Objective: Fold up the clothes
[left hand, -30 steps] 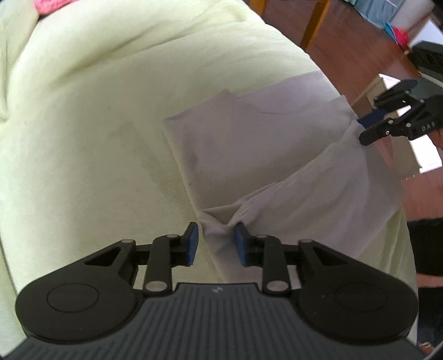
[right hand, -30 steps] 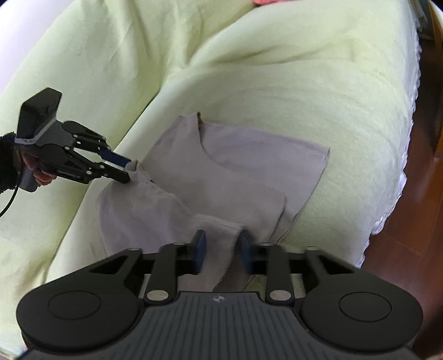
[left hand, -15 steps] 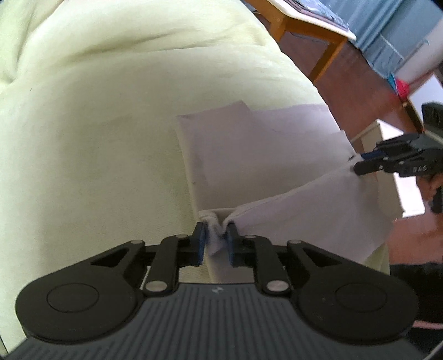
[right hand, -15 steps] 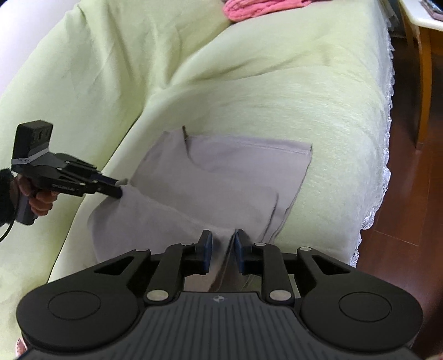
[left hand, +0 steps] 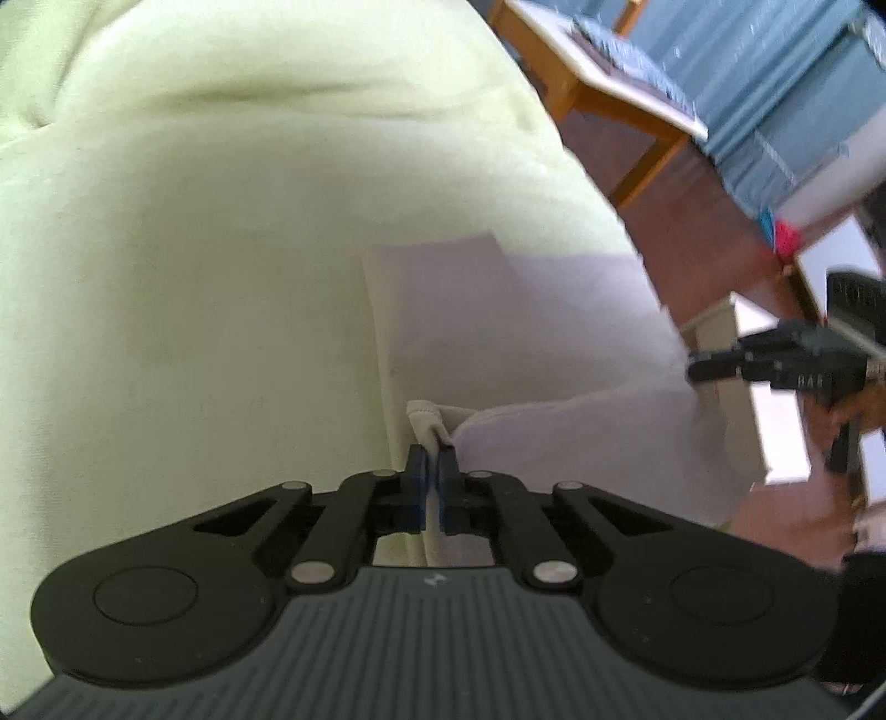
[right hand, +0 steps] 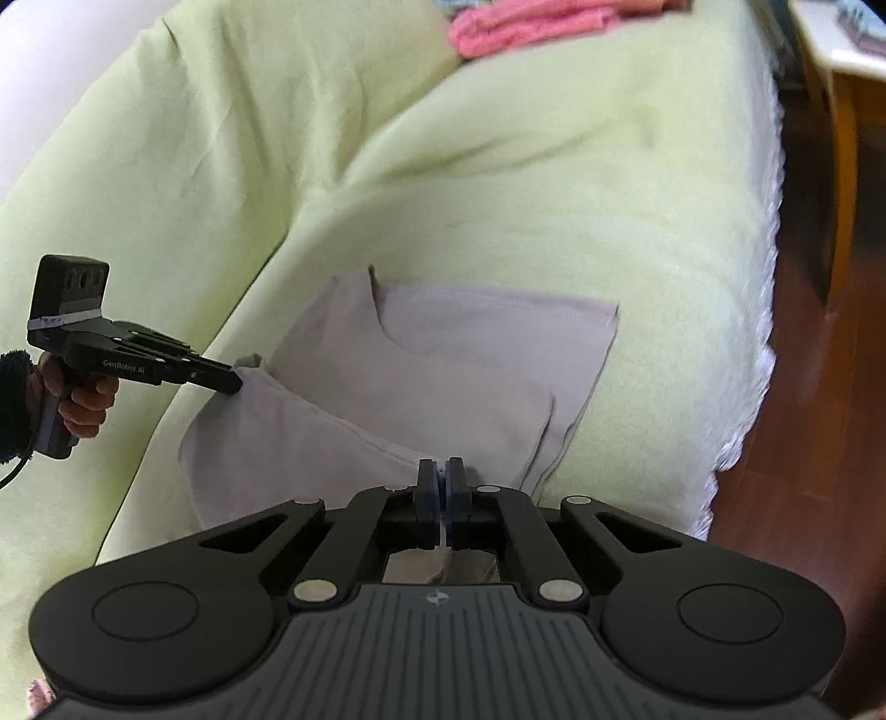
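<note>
Pinched tight at two corners of the pale grey cotton T-shirt (right hand: 443, 376) half-lifted off the light green sofa cover (right hand: 554, 194) by left gripper (left hand: 431, 476) and right gripper (right hand: 440, 487) alike; likely to slip or fold crooked if pulled unevenly.

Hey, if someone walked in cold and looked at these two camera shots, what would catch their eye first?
First, the pale grey garment spread on the yellow-green sofa cover, with each near corner pinched: the left gripper shut on one, the right gripper shut on the other. Next comes the pink cloth bunched at the sofa's far end, at the top of the right wrist view. The wooden table on the dark floor sits beyond the sofa's edge.
</note>
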The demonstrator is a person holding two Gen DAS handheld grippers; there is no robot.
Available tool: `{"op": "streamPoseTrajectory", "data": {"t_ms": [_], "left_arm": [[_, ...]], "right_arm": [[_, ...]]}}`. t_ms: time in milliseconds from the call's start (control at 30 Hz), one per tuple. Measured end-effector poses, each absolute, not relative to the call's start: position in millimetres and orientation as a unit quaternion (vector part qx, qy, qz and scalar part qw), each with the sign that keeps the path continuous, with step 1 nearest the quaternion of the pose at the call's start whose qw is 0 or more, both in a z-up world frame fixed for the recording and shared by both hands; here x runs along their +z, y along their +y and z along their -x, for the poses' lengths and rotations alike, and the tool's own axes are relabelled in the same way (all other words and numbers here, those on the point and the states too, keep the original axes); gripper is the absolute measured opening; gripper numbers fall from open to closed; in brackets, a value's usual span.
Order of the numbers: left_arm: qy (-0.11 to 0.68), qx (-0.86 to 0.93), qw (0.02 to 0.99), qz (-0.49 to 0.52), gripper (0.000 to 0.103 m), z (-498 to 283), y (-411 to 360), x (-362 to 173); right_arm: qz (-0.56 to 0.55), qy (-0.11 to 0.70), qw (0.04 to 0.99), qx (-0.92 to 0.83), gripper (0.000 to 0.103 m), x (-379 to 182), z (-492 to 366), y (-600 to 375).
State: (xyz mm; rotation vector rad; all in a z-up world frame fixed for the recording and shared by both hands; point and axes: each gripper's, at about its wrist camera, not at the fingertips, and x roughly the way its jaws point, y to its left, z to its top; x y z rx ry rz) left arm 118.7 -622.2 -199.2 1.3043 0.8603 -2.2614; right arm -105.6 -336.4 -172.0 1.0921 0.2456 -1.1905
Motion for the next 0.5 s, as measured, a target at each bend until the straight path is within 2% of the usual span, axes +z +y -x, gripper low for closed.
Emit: {"op": "streamPoseTrajectory", "data": {"t_ms": [100, 200, 500], "left_arm": [[0.316, -0.817, 0.210, -0.434, 0.001, -120, -623, -184], [0.285, -0.836, 0.233, -0.407, 0.001, -107, -624, -169], [0.277, -0.832, 0.277, -0.394, 0.001, -73, -659, -197]], "right_arm": [[-0.455, 0.095, 0.689, -0.556, 0.001, -151, 109, -330], [-0.422, 0.087, 0.689, -0.583, 0.001, -136, 115, -337], [-0.409, 0.117, 0.670, -0.608, 0.001, -165, 136, -396]]}}
